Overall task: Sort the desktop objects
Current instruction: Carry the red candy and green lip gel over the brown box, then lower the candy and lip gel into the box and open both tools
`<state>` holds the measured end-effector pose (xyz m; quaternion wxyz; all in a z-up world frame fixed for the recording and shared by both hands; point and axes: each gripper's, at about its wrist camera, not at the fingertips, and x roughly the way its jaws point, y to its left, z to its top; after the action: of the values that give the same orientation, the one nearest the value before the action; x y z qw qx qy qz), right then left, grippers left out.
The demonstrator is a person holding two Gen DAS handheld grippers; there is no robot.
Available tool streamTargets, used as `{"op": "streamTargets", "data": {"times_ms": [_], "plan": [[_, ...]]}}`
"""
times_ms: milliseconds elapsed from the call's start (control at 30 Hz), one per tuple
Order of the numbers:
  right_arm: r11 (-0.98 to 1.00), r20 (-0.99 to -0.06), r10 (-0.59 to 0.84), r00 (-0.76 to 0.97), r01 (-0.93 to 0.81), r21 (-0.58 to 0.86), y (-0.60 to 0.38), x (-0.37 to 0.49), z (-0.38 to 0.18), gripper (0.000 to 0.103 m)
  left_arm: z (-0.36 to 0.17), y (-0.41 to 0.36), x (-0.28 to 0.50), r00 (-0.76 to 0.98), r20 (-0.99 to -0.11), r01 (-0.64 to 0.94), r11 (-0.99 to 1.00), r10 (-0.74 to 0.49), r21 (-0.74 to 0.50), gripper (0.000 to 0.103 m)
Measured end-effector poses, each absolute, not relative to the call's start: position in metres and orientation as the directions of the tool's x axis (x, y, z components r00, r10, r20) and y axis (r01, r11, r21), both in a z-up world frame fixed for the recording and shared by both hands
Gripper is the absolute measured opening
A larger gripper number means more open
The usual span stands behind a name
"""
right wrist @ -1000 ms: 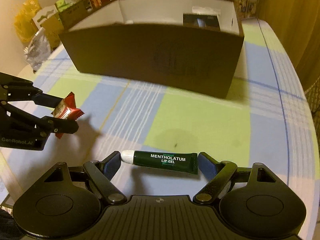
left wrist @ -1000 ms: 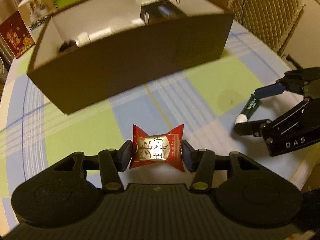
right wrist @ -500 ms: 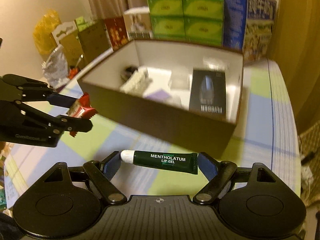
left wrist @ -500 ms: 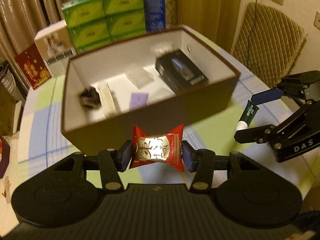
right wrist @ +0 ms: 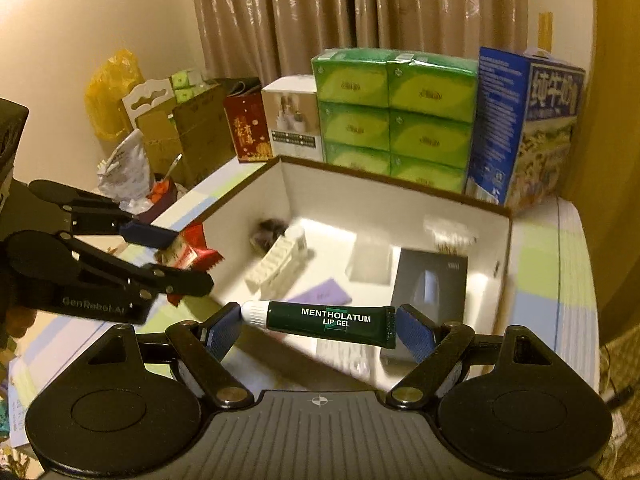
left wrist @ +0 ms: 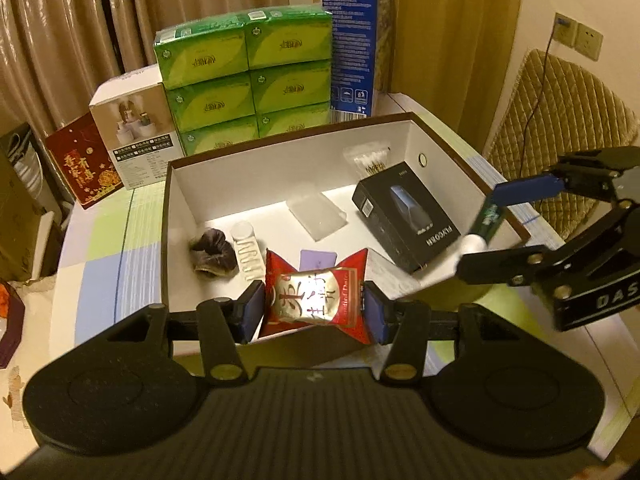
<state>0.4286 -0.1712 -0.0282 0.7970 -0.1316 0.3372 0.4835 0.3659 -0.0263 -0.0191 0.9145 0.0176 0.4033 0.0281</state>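
Observation:
My left gripper (left wrist: 314, 312) is shut on a red and gold candy packet (left wrist: 316, 300) and holds it above the near wall of the open brown box (left wrist: 180, 184). My right gripper (right wrist: 316, 326) is shut on a dark green lip gel tube (right wrist: 328, 320), held crosswise above the box's near wall. Each gripper shows in the other view: the left gripper (right wrist: 176, 258) with the candy packet (right wrist: 192, 250), the right gripper (left wrist: 492, 228) with the lip gel tube (left wrist: 486, 220) over the box's right wall. The box (right wrist: 505, 240) has a white inside.
In the box lie a black carton (left wrist: 404, 220), a white tube (left wrist: 248, 252), a dark scrunchie (left wrist: 212, 252), a purple card (left wrist: 318, 258), a clear packet (left wrist: 318, 216) and cotton swabs (left wrist: 370, 158). Green tissue packs (left wrist: 248, 76), a blue carton (left wrist: 356, 48) and smaller boxes stand behind it.
Both grippers have risen from the tablecloth and moved forward over the box's near wall, still holding the candy packet and the lip gel. The box's inside has come into view.

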Motion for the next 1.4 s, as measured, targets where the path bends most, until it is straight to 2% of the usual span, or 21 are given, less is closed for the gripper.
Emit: {"op": "streamTargets", "data": {"times_ms": [733, 1167, 1333, 1400], "plan": [[0.362, -0.724, 0.638, 0.262, -0.932, -0.018, -0.086, 0.521, -0.082, 0.081, -0.059, 0.009, 0.486, 0.596, -0.801, -0.002, 0.998, 0.057, 0.070, 0.048], [0.335, -0.752, 0.606, 0.259, -0.941, -0.054, -0.070, 0.542, -0.103, 0.081, -0.084, 0.017, 0.518, 0.536, -0.841, 0.001, 0.996, 0.072, 0.086, 0.050], [0.334, -0.753, 0.605, 0.258, -0.941, -0.054, -0.070, 0.544, -0.107, 0.081, -0.090, 0.018, 0.522, 0.527, -0.846, -0.001, 0.995, 0.082, 0.096, 0.056], [0.334, -0.751, 0.608, 0.256, -0.941, -0.051, -0.071, 0.544, -0.107, 0.081, -0.090, 0.020, 0.523, 0.526, -0.845, -0.012, 0.994, 0.096, 0.106, 0.062]]}}
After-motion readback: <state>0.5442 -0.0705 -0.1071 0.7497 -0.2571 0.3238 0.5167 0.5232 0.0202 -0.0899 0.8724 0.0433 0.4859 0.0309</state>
